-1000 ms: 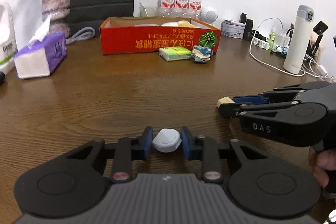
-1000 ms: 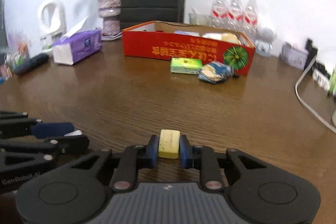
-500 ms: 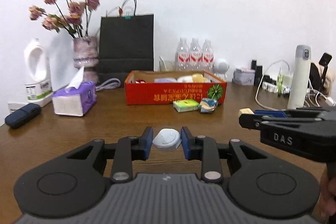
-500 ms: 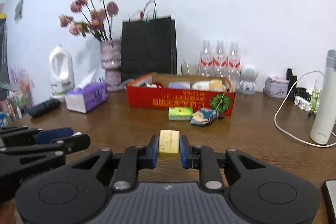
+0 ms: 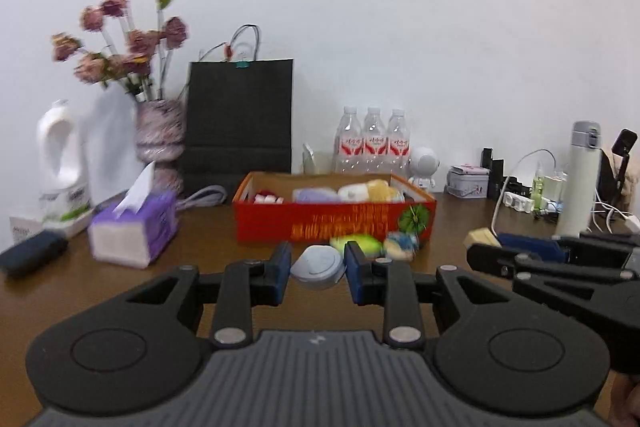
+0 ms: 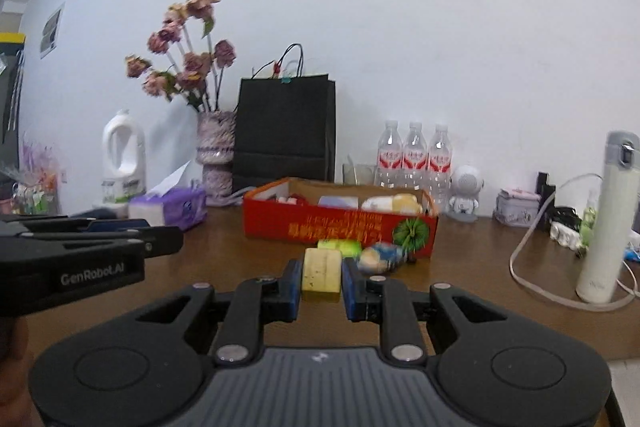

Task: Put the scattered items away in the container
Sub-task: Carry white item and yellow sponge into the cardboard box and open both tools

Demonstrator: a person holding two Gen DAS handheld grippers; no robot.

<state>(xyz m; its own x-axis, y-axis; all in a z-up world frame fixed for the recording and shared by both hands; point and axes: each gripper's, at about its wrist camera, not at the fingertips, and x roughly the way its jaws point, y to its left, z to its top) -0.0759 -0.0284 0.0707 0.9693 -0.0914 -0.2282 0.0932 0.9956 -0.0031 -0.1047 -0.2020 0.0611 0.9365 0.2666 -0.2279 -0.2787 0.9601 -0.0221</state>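
The brown table (image 5: pixel 168 291) fills the lower half of both views, and near mid-frame on it stands the red cardboard box (image 5: pixel 336 223), open at the top and already holding a few soft items, which I take to be the container I am meant to fill. Just in front of its near wall lie two stray pieces, a green packet (image 6: pixel 340 247) and a blue-patterned bundle (image 6: pixel 380 257), left for a later trip, I judge. My left gripper (image 5: pixel 316 269) is clamped on a small round white item (image 5: pixel 318 265), held off the table and aimed at the box so it can go over the wall. My right gripper (image 6: pixel 322 281) is closed on a yellow block (image 6: pixel 322 269), likewise clear of the table and facing the box. I hold both pieces pinched by their sides, I judge, so that parting the pads will drop them straight in.
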